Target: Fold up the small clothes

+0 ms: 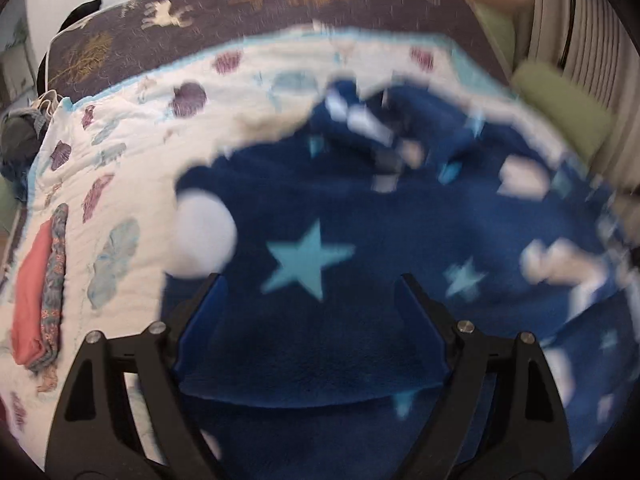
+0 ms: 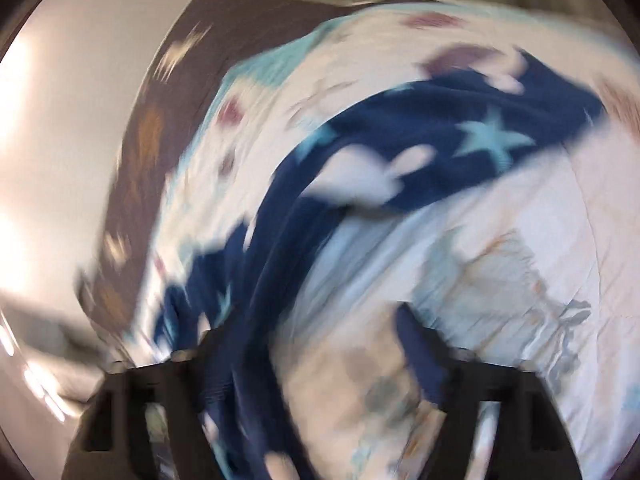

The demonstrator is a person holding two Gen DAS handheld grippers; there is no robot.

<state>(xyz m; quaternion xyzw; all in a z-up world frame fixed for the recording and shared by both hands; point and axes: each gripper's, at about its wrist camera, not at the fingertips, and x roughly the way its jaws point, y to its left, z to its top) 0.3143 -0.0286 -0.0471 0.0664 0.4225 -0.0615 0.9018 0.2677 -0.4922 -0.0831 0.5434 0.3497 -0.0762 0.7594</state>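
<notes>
A dark blue fleece garment (image 1: 360, 208) with light blue stars and white shapes lies spread on a white patterned quilt (image 1: 132, 152). My left gripper (image 1: 310, 280) is open, its fingers wide apart just above the garment's near part. In the right wrist view the same garment (image 2: 440, 148) runs diagonally across the quilt (image 2: 520, 240), and a strip of it passes by the left finger (image 2: 216, 344). My right gripper (image 2: 312, 320) is open; the view is strongly blurred, so contact with the cloth is unclear.
Folded clothes, a coral piece (image 1: 30, 292) and a patterned one, lie at the quilt's left edge. A dark brown blanket (image 1: 240, 8) covers the far bed. Green pillows (image 1: 560, 104) sit at the right by a radiator (image 1: 592, 20). A dark bundle (image 1: 20, 140) lies far left.
</notes>
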